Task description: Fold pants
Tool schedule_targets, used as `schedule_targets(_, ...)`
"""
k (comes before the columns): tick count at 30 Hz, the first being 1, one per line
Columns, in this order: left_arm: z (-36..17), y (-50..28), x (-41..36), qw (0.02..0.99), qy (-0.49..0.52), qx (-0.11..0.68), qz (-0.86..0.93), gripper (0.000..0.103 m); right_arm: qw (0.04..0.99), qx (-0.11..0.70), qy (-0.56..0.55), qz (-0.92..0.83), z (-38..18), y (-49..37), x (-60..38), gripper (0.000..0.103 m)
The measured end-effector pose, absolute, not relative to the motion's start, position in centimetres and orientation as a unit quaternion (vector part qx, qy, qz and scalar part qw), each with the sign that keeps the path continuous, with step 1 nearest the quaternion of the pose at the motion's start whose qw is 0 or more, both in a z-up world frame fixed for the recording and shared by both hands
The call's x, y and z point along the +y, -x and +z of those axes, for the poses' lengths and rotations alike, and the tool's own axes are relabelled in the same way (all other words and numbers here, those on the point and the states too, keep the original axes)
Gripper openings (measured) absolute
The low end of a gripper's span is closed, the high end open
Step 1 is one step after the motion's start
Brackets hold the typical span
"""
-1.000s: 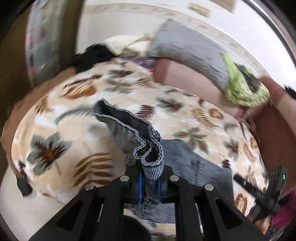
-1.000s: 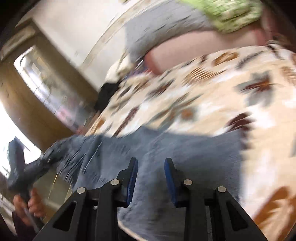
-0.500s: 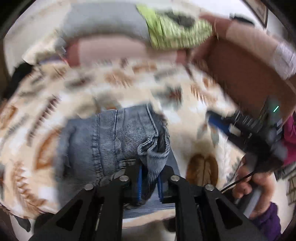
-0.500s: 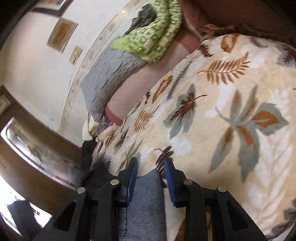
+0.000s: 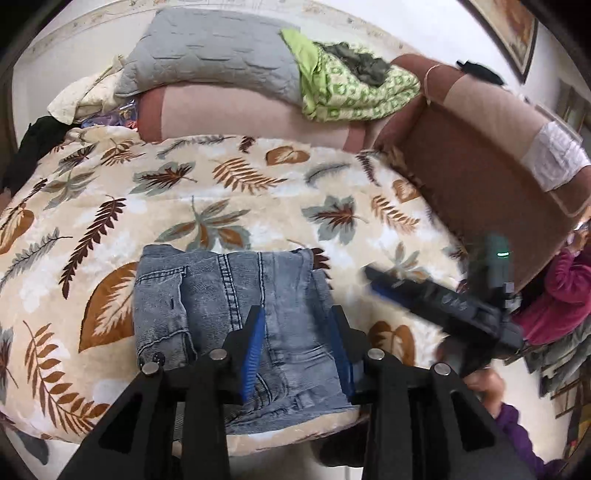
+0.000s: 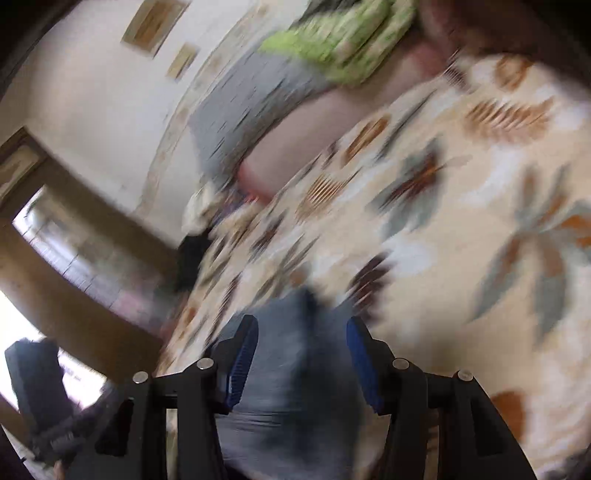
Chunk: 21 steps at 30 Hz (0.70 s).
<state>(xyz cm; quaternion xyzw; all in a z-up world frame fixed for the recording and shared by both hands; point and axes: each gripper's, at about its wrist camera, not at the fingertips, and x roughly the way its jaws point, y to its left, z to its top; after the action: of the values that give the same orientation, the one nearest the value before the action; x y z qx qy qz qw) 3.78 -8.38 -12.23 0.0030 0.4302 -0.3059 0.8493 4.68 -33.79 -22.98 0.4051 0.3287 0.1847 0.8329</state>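
Left wrist: pants point(image 5: 236, 317) under open claw point(image 5: 297, 314)

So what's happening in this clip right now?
A person with a gripper in each hand is folding jeans on a leaf-print blanket. The jeans lie in a compact folded bundle near the blanket's front edge. The left gripper is open above them, holding nothing. The right gripper is open too, over denim; its view is motion-blurred.

Pale wall point(image 5: 424, 26), framed pic point(image 5: 517, 33), brown sofa point(image 5: 472, 177).
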Motion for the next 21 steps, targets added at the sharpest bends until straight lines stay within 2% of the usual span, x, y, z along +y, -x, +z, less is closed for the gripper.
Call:
schedule_targets(4, -13.5, -3.8, -7.9, 0.856, -0.036, 0.433, -0.280, 0.036, 0.827, 0.363, -0.398, 0.161, -24.1, -5.5, -32.8, 0.060)
schedule_targets(12, -17.6, -9.1, 1.5, 0.865, 0.001, 0.481, -0.147, 0.036, 0.785, 0.392, -0.449, 0.168, -26.8, -7.7, -32.7, 0.060)
schedule_targets(17, -21.4, -10.2, 3.2, 0.838, 0.023, 0.528, -0.135, 0.036, 0.777, 0.413, -0.448, 0.155, -28.1, -8.7, -31.7, 0.060)
schedule_targets(18, -22.0, -10.2, 3.0, 0.834, 0.021, 0.534, -0.137, 0.036, 0.776, 0.413, -0.447, 0.164, -28.0, -8.8, -31.4, 0.058)
schedule_targets(19, -22.5, -10.1, 2.7, 0.832, 0.016, 0.538, -0.138, 0.036, 0.772, 0.414, -0.445, 0.184, -27.9, -8.9, -30.8, 0.052)
schedule_targets(20, -22.7, -9.8, 2.4, 0.834, 0.007, 0.534, -0.138, 0.036, 0.769, 0.419, -0.440, 0.197, -28.0, -9.0, -30.3, 0.041)
schedule_targets(21, -22.7, -9.6, 2.1, 0.836, 0.002, 0.531, -0.138, 0.036, 0.776, 0.423, -0.426, 0.197, -27.9, -9.0, -29.8, 0.035)
